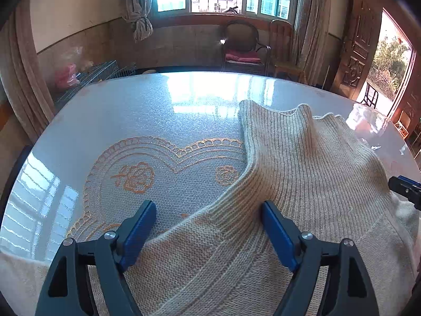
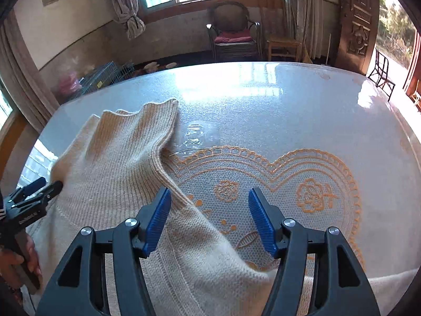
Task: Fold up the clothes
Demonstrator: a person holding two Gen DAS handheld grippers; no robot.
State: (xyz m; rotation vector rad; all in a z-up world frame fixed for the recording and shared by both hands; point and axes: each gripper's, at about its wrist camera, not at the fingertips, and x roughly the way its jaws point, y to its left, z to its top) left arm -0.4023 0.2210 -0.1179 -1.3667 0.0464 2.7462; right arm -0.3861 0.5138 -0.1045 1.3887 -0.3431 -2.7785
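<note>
A cream ribbed knit sweater [image 1: 302, 173] lies on the glossy table [image 1: 163, 110], its ribbed end pointing toward the far side. My left gripper [image 1: 208, 210] is open, its blue pads [image 1: 142, 226] spread over the sweater's left edge. My right gripper [image 2: 209, 197] is open above the sweater's right edge [image 2: 110, 163], its left pad [image 2: 158, 218] over the knit, its right pad over the table. The right gripper's tip shows at the right edge of the left wrist view [image 1: 405, 188]. The left gripper shows at the left of the right wrist view [image 2: 29, 197], open, held by a hand.
The table [image 2: 289, 100] has a lace cloth with an orange heart pattern [image 2: 302, 179] under glass. Beyond it stand a chair with a red cushion [image 1: 244, 50], a wooden chair [image 2: 279, 36], a wire cage [image 1: 94, 76] and an open wooden door [image 1: 357, 52].
</note>
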